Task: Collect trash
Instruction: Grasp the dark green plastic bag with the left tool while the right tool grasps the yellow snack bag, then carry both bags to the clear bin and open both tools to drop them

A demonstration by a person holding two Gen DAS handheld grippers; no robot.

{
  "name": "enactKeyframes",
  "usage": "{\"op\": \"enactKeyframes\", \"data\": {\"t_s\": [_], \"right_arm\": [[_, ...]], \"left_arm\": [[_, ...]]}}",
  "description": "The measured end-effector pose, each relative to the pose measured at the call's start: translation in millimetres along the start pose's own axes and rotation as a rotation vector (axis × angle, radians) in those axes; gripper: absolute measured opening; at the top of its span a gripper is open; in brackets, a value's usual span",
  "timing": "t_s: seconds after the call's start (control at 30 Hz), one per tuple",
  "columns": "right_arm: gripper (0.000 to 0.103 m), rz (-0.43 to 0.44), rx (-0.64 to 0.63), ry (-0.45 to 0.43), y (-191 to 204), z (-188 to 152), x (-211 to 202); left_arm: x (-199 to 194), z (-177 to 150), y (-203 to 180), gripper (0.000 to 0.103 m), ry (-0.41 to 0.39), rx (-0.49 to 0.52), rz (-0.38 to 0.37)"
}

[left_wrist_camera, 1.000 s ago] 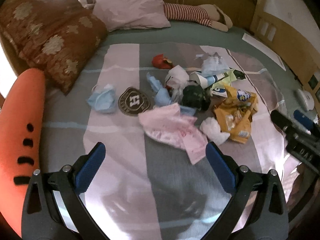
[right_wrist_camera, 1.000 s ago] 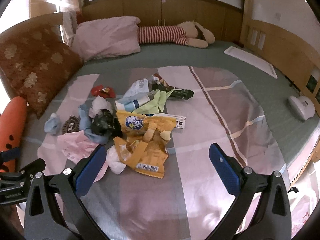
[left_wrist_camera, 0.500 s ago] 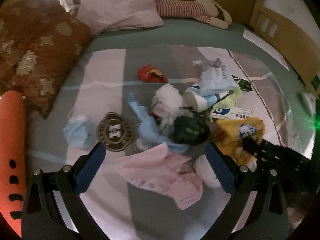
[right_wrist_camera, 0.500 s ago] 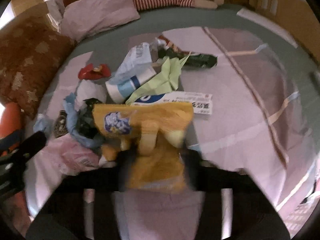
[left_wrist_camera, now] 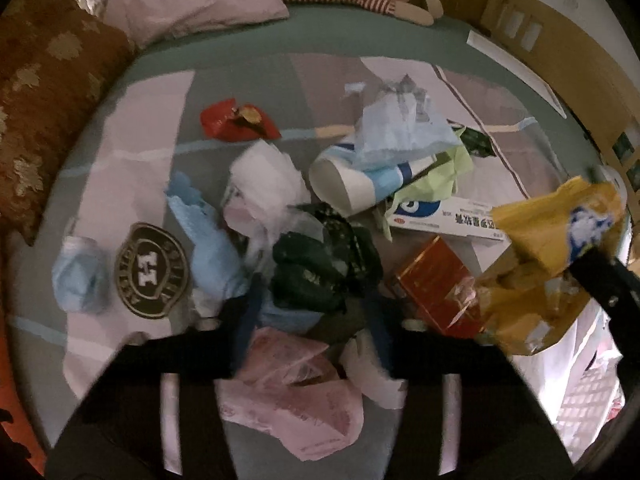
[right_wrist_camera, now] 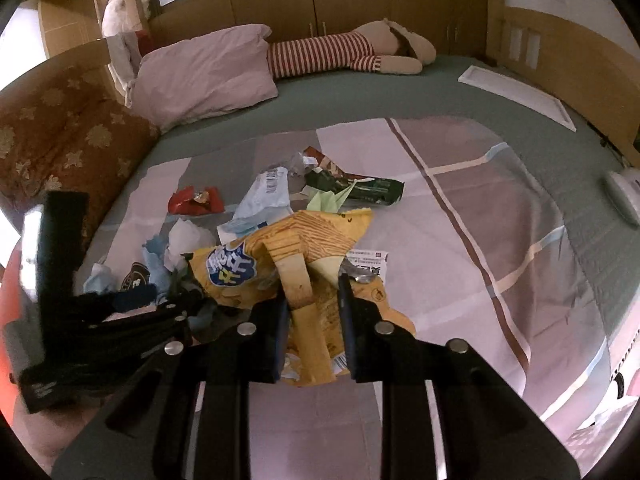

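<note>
A pile of trash lies on the bed's patchwork cover [left_wrist_camera: 132, 152]. My right gripper [right_wrist_camera: 312, 304] is shut on a yellow snack bag [right_wrist_camera: 280, 260] and holds it lifted; the bag also shows at the right of the left wrist view [left_wrist_camera: 548, 232]. My left gripper [left_wrist_camera: 312, 312] is closing around a crumpled dark green wrapper [left_wrist_camera: 320, 264]; its fingers are blurred. Around it lie a pink plastic bag [left_wrist_camera: 292, 400], blue tissue [left_wrist_camera: 208, 240], white tissue [left_wrist_camera: 264, 184], a paper cup [left_wrist_camera: 348, 184], a red wrapper [left_wrist_camera: 236, 120], a red-orange box [left_wrist_camera: 436, 284] and a white medicine box [left_wrist_camera: 444, 220].
A brown patterned cushion [right_wrist_camera: 60, 148], a pink pillow [right_wrist_camera: 204, 72] and a striped plush toy [right_wrist_camera: 348, 52] lie at the head of the bed. A round dark badge [left_wrist_camera: 152, 270] and a blue face mask [left_wrist_camera: 80, 276] lie left of the pile. Wooden bed frame on the right [right_wrist_camera: 560, 64].
My right gripper has shut on the yellow snack bag and lifted it. My left gripper has moved forward into the pile and its jaws have narrowed around the dark green wrapper.
</note>
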State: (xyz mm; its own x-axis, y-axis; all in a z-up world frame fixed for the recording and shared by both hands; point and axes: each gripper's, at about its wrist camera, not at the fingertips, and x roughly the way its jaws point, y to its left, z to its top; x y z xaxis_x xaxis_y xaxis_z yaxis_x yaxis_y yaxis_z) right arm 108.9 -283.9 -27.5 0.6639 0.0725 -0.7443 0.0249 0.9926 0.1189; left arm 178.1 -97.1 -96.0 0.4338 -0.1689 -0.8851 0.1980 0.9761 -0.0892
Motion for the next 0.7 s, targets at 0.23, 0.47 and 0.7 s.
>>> {"op": "enactKeyframes", "data": {"t_s": [0.23, 0.47, 0.7], "right_arm": [[0.023, 0.021, -0.007, -0.022, 1, -1, -6], [0.023, 0.069, -0.031, -0.026, 12, -1, -14], [0.024, 0.079, -0.084, -0.059, 34, -7, -28]], "left_arm": [[-26, -4, 4, 0.03, -0.087, -0.011, -0.042], [-94, -25, 16, 0.03, -0.185, 0.019, 0.021], [-133, -51, 29, 0.03, -0.25, 0.008, 0.088]]}}
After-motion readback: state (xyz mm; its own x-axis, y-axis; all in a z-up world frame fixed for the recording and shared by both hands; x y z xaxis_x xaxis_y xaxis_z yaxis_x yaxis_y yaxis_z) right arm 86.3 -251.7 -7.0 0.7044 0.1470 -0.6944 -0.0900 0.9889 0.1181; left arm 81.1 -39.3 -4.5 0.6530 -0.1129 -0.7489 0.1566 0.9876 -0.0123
